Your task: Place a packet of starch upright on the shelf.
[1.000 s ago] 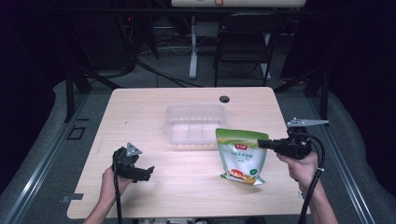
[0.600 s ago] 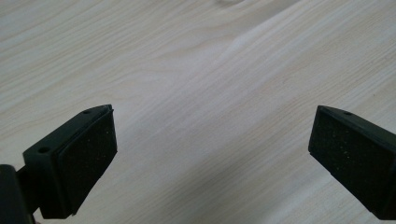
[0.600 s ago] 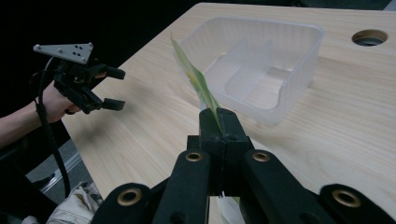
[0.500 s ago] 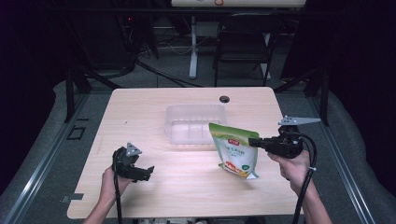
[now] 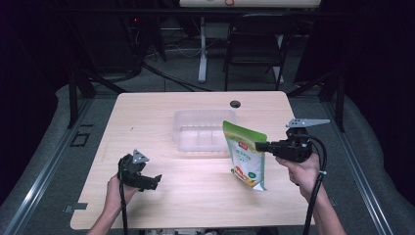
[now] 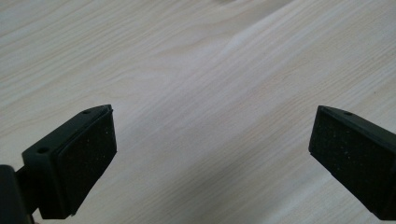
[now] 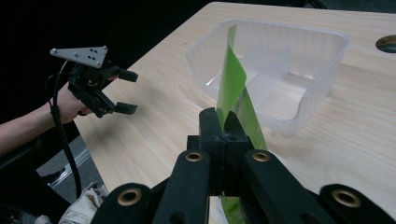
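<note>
The right gripper (image 5: 258, 146) is clamped on the top edge of a green pouch (image 5: 246, 155), which hangs off the table (image 5: 147, 117) near its right edge, just in front of a clear plastic bin (image 5: 203, 129). The left gripper (image 5: 155, 180), jaws wide and holding nothing, sits near the front-left corner.

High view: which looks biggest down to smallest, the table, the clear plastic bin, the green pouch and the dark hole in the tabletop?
1. Table
2. Clear plastic bin
3. Green pouch, somewhat smaller, though lifted nearer the camera
4. Dark hole

The green pouch (image 7: 232, 84) is cut off below by the right gripper (image 7: 224, 126); its print is too small to read.
</note>
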The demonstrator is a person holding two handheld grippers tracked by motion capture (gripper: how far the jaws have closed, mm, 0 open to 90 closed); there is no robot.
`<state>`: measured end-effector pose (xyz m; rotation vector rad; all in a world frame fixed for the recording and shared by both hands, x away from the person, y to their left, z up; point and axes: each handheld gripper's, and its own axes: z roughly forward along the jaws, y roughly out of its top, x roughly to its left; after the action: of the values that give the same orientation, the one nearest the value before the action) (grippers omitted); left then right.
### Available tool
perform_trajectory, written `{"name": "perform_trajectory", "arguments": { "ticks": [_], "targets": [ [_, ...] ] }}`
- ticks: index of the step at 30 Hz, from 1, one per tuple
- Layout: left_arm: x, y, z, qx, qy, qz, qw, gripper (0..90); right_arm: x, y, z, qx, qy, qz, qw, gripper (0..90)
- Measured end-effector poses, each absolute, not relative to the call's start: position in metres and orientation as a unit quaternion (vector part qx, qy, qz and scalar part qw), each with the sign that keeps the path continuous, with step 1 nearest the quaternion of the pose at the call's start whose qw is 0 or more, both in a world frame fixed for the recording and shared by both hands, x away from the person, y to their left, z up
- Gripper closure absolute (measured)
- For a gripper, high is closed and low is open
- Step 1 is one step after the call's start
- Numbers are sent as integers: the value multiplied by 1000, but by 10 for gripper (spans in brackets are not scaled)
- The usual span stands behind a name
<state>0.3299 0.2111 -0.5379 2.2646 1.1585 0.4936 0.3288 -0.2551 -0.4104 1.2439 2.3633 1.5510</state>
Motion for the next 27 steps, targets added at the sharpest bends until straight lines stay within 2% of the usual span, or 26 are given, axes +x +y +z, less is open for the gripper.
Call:
{"name": "perform_trajectory", "arguments": {
  "ticks": [27],
  "targets": [
    [330,210,-539,841,432,179,274,6,347,-233,-386,386,747,541,15,900]
  ]
}}
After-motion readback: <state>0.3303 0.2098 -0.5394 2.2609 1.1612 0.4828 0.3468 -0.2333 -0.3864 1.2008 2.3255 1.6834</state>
